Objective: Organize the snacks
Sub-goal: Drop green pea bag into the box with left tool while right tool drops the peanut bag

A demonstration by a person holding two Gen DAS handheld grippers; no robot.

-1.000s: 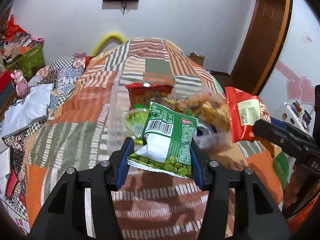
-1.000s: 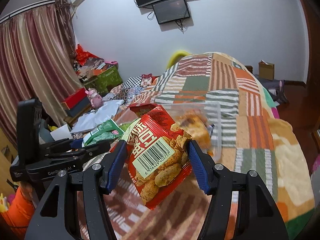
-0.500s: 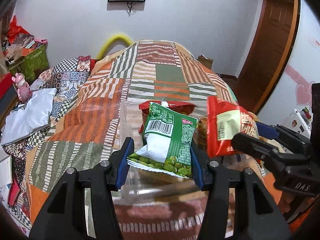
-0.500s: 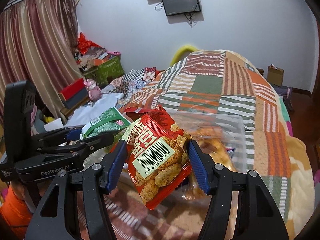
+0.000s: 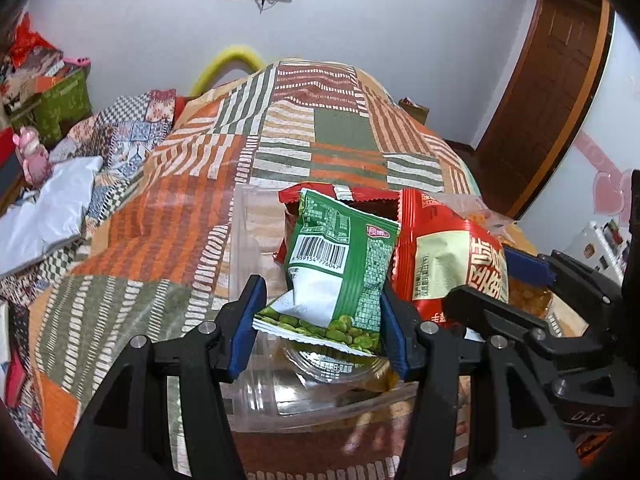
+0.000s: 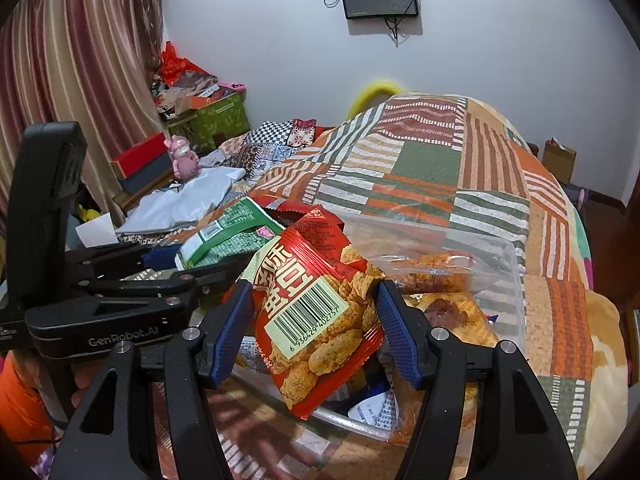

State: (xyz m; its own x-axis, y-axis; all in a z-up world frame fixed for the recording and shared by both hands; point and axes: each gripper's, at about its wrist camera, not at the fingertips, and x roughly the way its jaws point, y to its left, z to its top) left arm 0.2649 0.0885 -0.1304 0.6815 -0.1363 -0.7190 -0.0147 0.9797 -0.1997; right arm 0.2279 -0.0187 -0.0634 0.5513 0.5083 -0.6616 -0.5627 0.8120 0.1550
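Note:
My left gripper [image 5: 320, 316] is shut on a green pea snack packet [image 5: 340, 272] and holds it over a clear plastic bin [image 5: 244, 248] on the bed. My right gripper [image 6: 312, 316] is shut on a red rice-cracker packet [image 6: 320, 312], just above the same bin [image 6: 500, 264]. In the left wrist view the red packet [image 5: 448, 264] hangs right beside the green one. The green packet also shows in the right wrist view [image 6: 224, 240]. The bin holds another red packet [image 5: 360, 196] and several other snacks [image 6: 448, 312].
The bin sits on a patchwork quilt [image 5: 168, 216] covering the bed. White fabric [image 5: 44, 216] and a pink toy [image 5: 34, 156] lie at the left. A green box [image 6: 208, 120] and curtains [image 6: 72, 64] stand at the far left; a wooden door [image 5: 548, 96] at the right.
Both grippers have moved forward with their packets, from short of the bin to over it. The red packet has come in close beside the green one.

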